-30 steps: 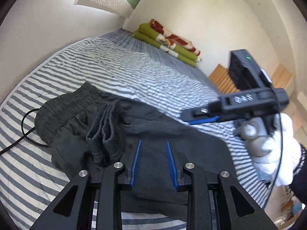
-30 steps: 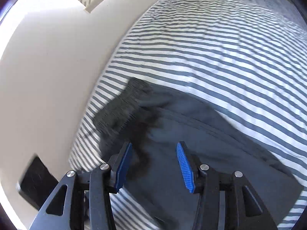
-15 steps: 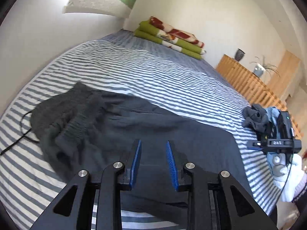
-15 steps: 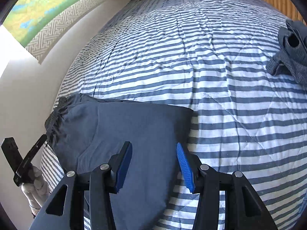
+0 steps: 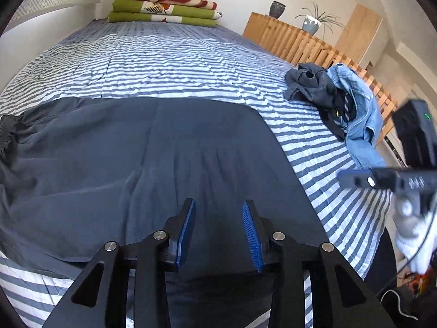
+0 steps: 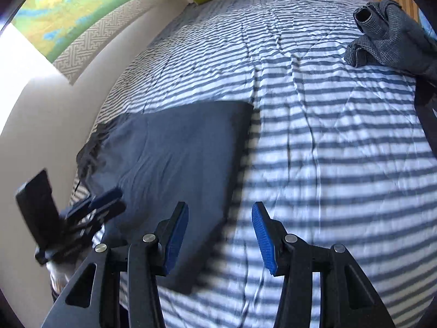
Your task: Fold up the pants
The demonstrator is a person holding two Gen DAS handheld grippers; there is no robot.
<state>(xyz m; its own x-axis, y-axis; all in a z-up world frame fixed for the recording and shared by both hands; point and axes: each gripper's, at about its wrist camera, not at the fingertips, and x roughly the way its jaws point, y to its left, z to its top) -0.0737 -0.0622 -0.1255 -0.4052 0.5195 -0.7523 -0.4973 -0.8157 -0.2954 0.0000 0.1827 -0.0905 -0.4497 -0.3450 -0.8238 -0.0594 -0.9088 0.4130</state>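
Observation:
Dark grey-blue pants (image 5: 164, 150) lie spread flat on the striped bed cover (image 5: 164, 60), with the gathered waistband (image 5: 6, 134) at the far left. My left gripper (image 5: 218, 203) hovers over the leg part near the front edge. Its jaws are opening, with only flat cloth below them and nothing pinched. In the right wrist view my right gripper (image 6: 220, 205) stands open above the right-hand edge of the pants (image 6: 177, 150), one finger over cloth and one over the bed cover (image 6: 327, 136). The left gripper (image 6: 118, 201) shows at the left there.
A heap of grey and light-blue denim clothes (image 5: 341, 101) lies at the bed's right side, also seen as the clothes heap (image 6: 387, 32). Folded green and red blankets (image 5: 164, 8) sit at the head. A wooden slatted cabinet (image 5: 300, 41) runs along the right; a wall (image 6: 27, 109) borders the left.
The bunched pants now lie flat. Both grippers have swept from the waistband side to the right, toward the leg end. The left jaws stand wider than before.

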